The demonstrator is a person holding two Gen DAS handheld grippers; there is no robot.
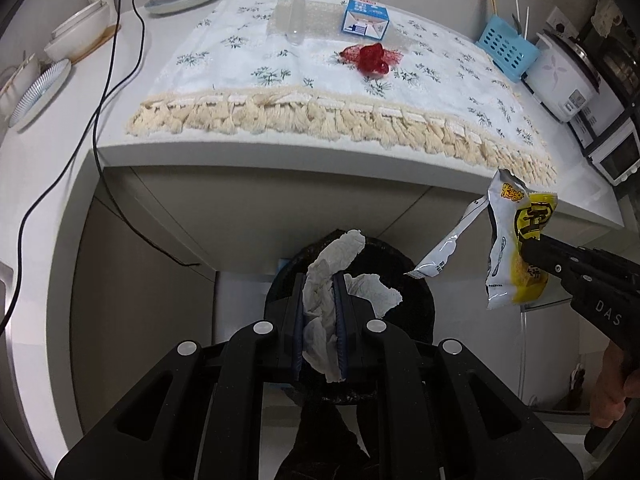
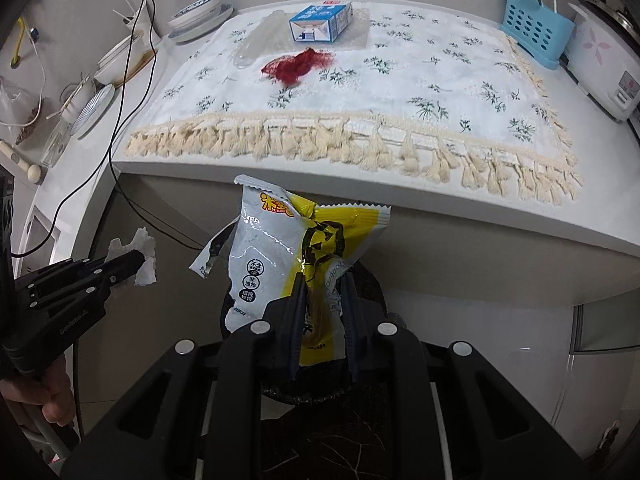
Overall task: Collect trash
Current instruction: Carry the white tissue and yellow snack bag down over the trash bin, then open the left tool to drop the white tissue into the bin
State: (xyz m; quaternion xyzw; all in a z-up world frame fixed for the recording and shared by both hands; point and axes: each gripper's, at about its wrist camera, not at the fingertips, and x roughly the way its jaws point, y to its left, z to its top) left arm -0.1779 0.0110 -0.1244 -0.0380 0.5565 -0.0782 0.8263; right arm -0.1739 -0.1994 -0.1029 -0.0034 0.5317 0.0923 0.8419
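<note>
Trash was pinched in both of your claws: your left claw [image 1: 320, 312] was clamped on a crumpled white tissue [image 1: 332, 280], your right claw [image 2: 324, 312] on a yellow-and-white snack wrapper [image 2: 280, 248]. You held each tilted steeply down, seemingly so the pieces would drop into the black-lined bin [image 1: 416, 300] directly beneath the claws; its contents could not be made out. Beyond the claws, on the table [image 2: 440, 216], a red net [image 2: 296, 65], a blue carton [image 2: 320, 22] and a clear tube [image 2: 256, 42] lay uncollected. A blue basket [image 2: 534, 26] at the far right held utensils.
</note>
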